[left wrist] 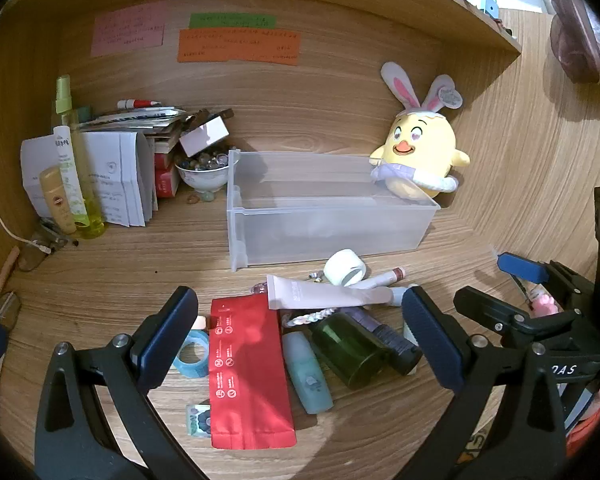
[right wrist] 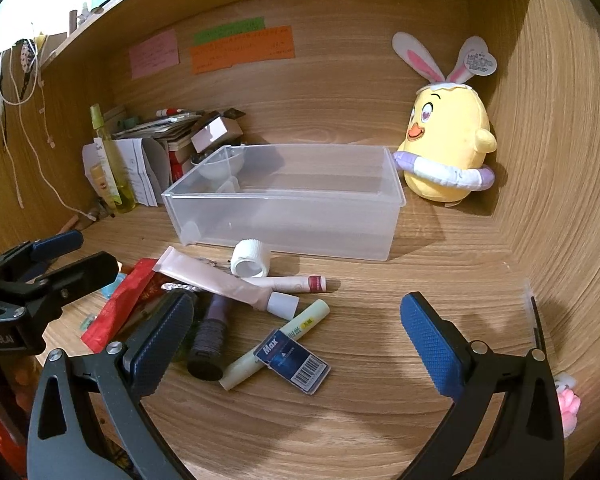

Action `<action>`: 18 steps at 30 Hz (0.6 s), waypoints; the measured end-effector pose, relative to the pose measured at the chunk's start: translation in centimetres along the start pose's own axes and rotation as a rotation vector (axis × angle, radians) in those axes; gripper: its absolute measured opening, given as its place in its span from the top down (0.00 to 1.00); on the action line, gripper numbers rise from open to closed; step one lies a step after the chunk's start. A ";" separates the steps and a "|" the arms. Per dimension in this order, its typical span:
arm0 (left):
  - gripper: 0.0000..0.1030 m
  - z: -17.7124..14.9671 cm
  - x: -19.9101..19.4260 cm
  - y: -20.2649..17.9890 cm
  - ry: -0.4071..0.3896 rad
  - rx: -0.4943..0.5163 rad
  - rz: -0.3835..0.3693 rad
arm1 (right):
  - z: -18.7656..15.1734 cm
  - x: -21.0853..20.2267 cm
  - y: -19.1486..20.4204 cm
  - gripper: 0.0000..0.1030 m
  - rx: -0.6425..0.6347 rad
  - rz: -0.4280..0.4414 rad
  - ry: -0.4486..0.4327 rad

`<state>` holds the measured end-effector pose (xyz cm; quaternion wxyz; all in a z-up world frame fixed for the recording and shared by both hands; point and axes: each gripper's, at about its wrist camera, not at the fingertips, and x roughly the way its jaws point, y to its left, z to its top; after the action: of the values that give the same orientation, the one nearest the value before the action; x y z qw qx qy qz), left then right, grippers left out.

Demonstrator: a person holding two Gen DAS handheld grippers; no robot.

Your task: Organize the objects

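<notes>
Both grippers hang wide open and empty above the clutter on the wooden surface (right wrist: 380, 360). The red pouch (left wrist: 248, 372) lies lengthwise directly between the left gripper (left wrist: 300, 332) fingers (its long axis running away from the camera), so that hand seems nearer. The right gripper (right wrist: 296, 336) faces the blue card (right wrist: 296, 360). The clear bin (right wrist: 284, 200) waits empty behind the pile.

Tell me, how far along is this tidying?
Barely begun. Done: nothing; the clear bin looks empty. In hand: nothing; the left tongs and right tongs both hang open over the pile. Left: everything, including the red pouch, pink tube, white tape roll and green jar on the desk.
</notes>
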<state>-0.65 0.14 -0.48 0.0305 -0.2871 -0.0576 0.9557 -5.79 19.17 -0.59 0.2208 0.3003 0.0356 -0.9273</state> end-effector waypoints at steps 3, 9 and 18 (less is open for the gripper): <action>0.00 0.0 0.1 0.0 0.001 -0.004 -0.006 | 0.1 -0.1 0.1 0.00 -0.003 -0.002 -0.007; 0.00 0.0 0.1 -0.1 -0.002 0.002 -0.007 | 0.0 -0.2 0.1 0.00 -0.002 0.003 -0.009; 0.00 0.1 0.1 -0.2 -0.007 0.002 -0.007 | 0.2 0.0 0.0 0.00 0.004 0.013 -0.004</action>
<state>-0.80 0.35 -0.44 0.0340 -0.2833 -0.0575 0.9567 -5.84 19.12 -0.42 0.2264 0.2991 0.0311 -0.9265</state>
